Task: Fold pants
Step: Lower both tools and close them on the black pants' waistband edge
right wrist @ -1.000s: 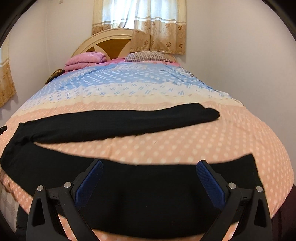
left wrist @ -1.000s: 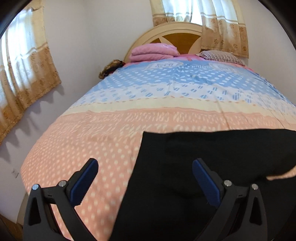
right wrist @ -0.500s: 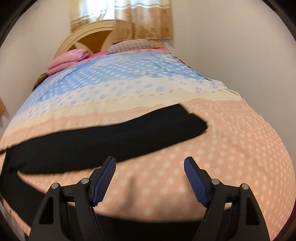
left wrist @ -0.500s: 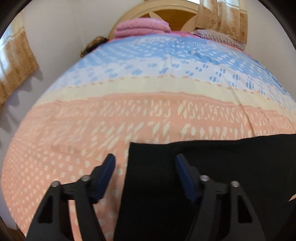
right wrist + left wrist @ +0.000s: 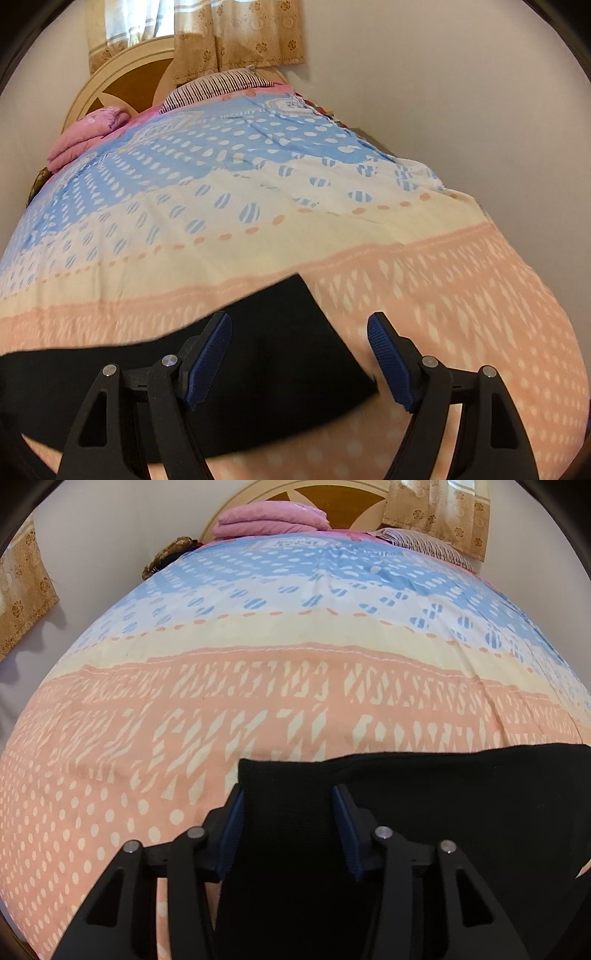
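The bed (image 5: 258,686) carries the black pants (image 5: 443,812), lying unfolded ahead of both claws. The left claw (image 5: 288,830), jaws just closing to a narrow gap, straddles a corner of the waist end. The right claw (image 5: 299,362), half-wide, brackets a leg end without gripping. Folding has not visibly begun.

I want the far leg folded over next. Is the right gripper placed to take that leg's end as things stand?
Probably yes. The right gripper stands open over the black pants leg's end, nothing lying on the bedspread between them.
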A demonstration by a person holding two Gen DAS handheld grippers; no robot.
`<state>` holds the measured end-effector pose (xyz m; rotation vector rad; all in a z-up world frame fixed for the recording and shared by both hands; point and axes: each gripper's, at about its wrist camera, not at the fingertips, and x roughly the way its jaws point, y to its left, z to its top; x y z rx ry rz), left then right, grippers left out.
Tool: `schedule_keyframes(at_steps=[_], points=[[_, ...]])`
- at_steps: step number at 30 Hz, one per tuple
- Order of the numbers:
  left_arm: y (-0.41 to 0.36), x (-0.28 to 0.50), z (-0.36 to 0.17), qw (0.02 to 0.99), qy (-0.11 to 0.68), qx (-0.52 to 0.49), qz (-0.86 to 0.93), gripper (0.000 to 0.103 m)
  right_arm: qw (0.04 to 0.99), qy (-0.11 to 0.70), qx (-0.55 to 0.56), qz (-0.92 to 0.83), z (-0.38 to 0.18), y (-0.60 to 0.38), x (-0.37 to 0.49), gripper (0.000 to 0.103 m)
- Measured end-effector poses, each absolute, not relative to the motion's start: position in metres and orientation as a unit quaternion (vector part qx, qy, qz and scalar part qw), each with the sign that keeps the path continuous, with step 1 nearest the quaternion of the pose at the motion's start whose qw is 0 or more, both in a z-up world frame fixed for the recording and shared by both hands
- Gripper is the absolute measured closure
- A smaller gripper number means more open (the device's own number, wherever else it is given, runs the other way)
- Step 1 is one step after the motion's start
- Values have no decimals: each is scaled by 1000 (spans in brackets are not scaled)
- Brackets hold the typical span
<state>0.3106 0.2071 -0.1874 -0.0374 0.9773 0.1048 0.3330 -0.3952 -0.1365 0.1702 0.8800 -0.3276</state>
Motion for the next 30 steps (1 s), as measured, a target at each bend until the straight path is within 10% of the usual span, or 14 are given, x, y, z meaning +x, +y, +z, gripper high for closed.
schedule_keyframes(at_steps=[9, 17, 30], points=[[202, 318, -193, 886, 460, -5, 58, 52, 861, 479, 81, -150, -178, -408, 372, 26], [192, 317, -191, 892, 450, 22, 46, 73, 867, 479, 61, -124, -178, -400, 375, 91], [194, 303, -176, 911, 411, 18, 41, 85, 890, 439, 50, -111, -152, -377, 346, 94]])
